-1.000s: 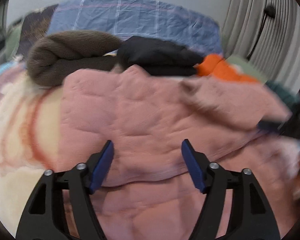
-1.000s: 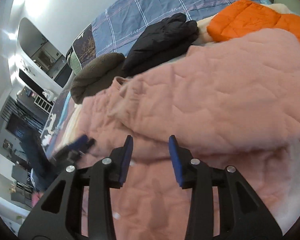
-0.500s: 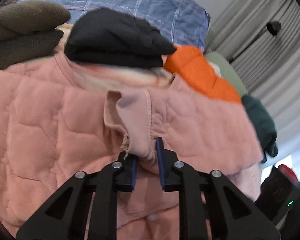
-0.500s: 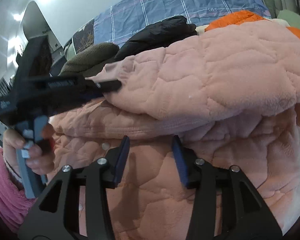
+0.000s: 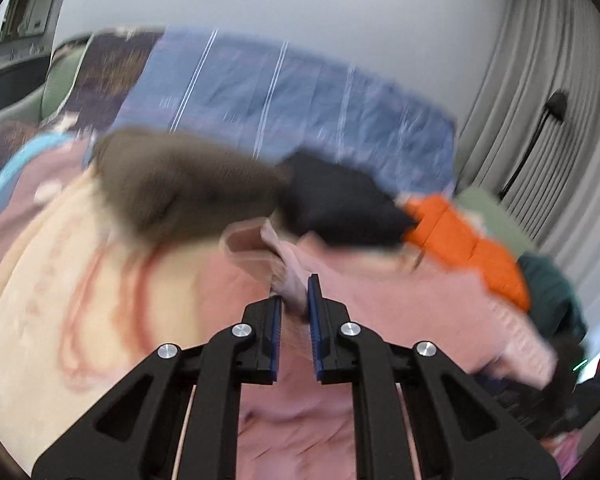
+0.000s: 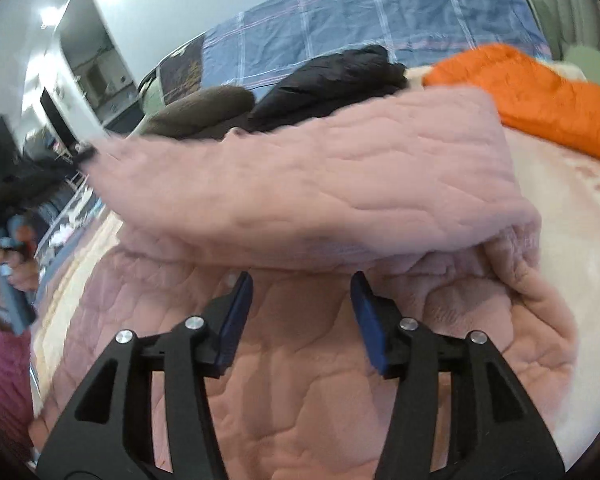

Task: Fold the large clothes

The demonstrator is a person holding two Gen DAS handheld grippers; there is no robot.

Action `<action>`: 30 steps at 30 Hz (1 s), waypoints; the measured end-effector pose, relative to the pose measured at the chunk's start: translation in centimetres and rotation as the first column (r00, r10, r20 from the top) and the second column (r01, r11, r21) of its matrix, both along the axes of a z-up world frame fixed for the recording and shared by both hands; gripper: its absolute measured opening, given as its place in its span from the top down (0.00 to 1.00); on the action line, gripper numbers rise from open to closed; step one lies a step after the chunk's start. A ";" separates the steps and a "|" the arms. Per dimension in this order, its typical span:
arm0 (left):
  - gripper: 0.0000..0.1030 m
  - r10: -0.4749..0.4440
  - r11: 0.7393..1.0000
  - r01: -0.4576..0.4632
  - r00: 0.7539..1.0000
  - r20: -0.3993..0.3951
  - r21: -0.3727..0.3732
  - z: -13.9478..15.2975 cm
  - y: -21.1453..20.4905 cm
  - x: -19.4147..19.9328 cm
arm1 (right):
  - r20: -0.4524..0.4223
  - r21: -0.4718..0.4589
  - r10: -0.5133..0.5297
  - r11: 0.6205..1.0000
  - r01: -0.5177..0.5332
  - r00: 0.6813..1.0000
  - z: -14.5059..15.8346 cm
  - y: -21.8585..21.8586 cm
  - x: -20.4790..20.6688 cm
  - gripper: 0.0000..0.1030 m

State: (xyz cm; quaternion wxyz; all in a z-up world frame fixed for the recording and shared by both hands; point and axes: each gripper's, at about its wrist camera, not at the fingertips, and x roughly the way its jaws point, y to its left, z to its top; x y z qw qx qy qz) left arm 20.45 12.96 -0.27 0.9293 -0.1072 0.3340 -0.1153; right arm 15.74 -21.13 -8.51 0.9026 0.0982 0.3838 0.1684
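Observation:
A large pink quilted garment (image 6: 320, 184) lies spread over the bed. My left gripper (image 5: 294, 292) is shut on a pink edge of this garment (image 5: 284, 268) and holds it lifted; the left wrist view is blurred by motion. From the right wrist view, a wide fold of the garment is drawn up and toward the left, where a hand (image 6: 4, 256) holds the other gripper. My right gripper (image 6: 302, 292) hovers just over the lower pink layer, its jaws opening with only the fabric surface below them, nothing pinched.
Behind the pink garment lie a brown fleece bundle (image 6: 204, 112), a black bundle (image 6: 332, 76) and an orange padded jacket (image 6: 532, 92). A blue checked quilt (image 6: 380, 16) covers the bed's far end. A cream blanket (image 6: 580, 248) lies beneath. Curtains (image 5: 540, 80) hang at the right.
My left gripper closed on the pink edge and lifted it, dragging the fold up and leftward. My right gripper's jaws spread wider over the lower layer.

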 end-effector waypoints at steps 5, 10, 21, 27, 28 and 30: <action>0.69 0.089 0.990 -0.084 0.995 -0.038 0.114 -2.8 2.3 -0.4 | 0.010 -0.004 0.038 0.999 -0.038 0.999 2.7 0.0 -2.1 0.67; 0.68 -0.018 0.995 0.010 0.997 0.078 0.100 0.6 -0.5 -1.4 | 0.102 0.009 -0.069 0.998 0.069 0.992 6.3 -1.9 -0.7 0.82; 0.43 -0.078 0.866 0.069 0.997 -0.001 0.495 -7.7 -9.2 0.4 | -0.037 -0.131 -0.190 0.974 0.183 0.981 -1.4 -3.2 3.2 0.80; 0.43 -0.090 0.910 0.084 0.996 -0.003 0.407 -7.8 -7.5 0.5 | -0.035 -0.103 -0.190 0.977 0.185 0.981 -1.7 -3.5 2.8 0.80; 0.43 -0.092 0.911 0.085 0.996 -0.003 0.403 -7.9 -7.5 0.5 | -0.034 -0.108 -0.190 0.977 0.185 0.981 -1.8 -3.5 3.0 0.80; 0.38 -0.103 0.918 0.091 0.995 0.010 0.385 -7.8 -7.6 -0.5 | -0.030 -0.113 -0.189 0.976 0.184 0.982 -1.7 -3.5 3.0 0.80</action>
